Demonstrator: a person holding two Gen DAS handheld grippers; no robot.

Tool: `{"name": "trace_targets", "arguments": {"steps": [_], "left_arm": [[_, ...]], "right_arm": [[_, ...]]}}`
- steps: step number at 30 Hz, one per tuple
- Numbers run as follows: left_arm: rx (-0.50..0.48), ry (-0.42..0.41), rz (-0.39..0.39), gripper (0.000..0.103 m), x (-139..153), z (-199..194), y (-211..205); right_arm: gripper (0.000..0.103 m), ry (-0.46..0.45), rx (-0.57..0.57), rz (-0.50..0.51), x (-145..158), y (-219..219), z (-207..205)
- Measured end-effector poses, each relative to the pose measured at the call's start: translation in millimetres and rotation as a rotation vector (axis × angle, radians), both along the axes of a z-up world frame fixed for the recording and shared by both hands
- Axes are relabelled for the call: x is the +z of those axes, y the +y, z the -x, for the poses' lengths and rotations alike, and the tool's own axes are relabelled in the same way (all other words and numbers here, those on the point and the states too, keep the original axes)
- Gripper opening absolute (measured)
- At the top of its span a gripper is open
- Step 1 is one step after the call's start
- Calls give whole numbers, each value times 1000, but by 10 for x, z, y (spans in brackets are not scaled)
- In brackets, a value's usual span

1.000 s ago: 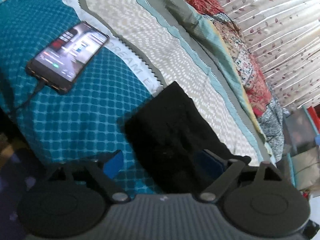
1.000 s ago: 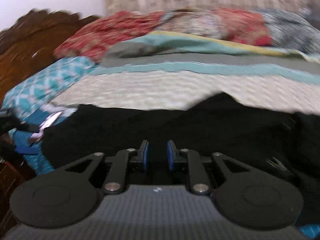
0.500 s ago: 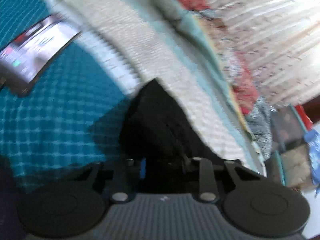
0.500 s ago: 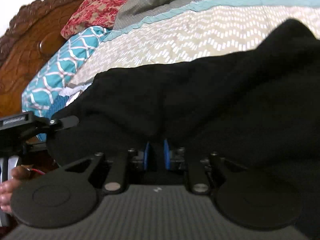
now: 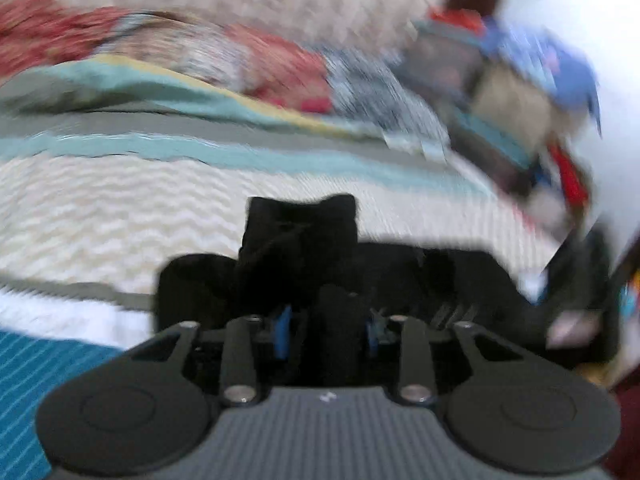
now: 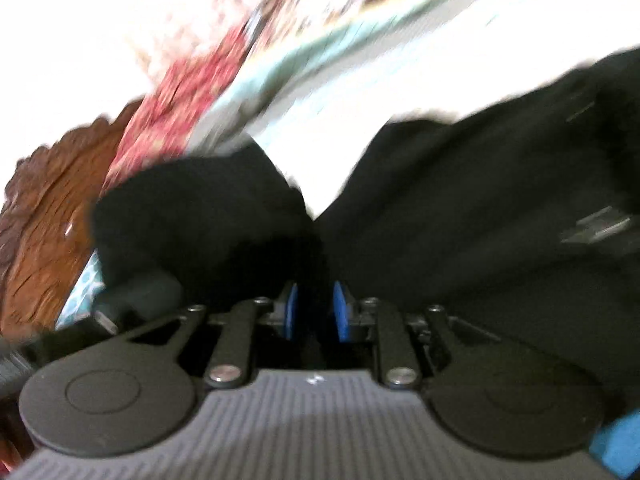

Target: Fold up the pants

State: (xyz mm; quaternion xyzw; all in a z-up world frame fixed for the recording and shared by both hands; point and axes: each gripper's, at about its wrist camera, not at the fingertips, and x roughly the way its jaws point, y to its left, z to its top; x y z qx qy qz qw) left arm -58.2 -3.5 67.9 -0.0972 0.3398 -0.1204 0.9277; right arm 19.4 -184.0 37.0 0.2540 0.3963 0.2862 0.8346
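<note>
- While both views are smeared by motion, the left tongs (image 5: pixel 325 330) clearly pinch a bunch of the black pants (image 5: pixel 304 240), with dark cloth filling the gap between the blue pads (image 5: pixel 282 330).
- The right tongs (image 6: pixel 314 316) likewise pinch the pants (image 6: pixel 460 216), a fold of black fabric sitting between their blue pads (image 6: pixel 291 316).
- The pants hang and drape from both grips over the bed, above the pale zigzag-patterned bedspread (image 5: pixel 120 216); whether the lower cloth touches the bed cannot be told from the blur.
- In the right view the fabric splits into two lobes on either side of the tongs, with a bright wedge of bedspread (image 6: pixel 320 152) showing between them, so the garment looks bunched rather than flat.
- Risk, as I judge it: the grips hold thick gathers, not a clean edge, so a layer could slip out during a quick swing and the fold would land crooked.
- Another risk: moving this fast, loose cloth may twist or double under itself before it is laid down, leaving wrinkles trapped inside the fold.
- A further risk: the carved wooden headboard (image 6: pixel 44 216) is near the right tongs, and the cluttered items (image 5: pixel 520 120) at the bed's far side are near the left view's edge; a wide sweep could snag or knock them.
</note>
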Motion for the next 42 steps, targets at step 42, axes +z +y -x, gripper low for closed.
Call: {"name": "trace_targets", "arguments": {"steps": [42], "left_arm": [[-9,185,122,58,-120,-562,-383]], "right_arm": [[64,-140,-595,97,-132,-2286,341]]}}
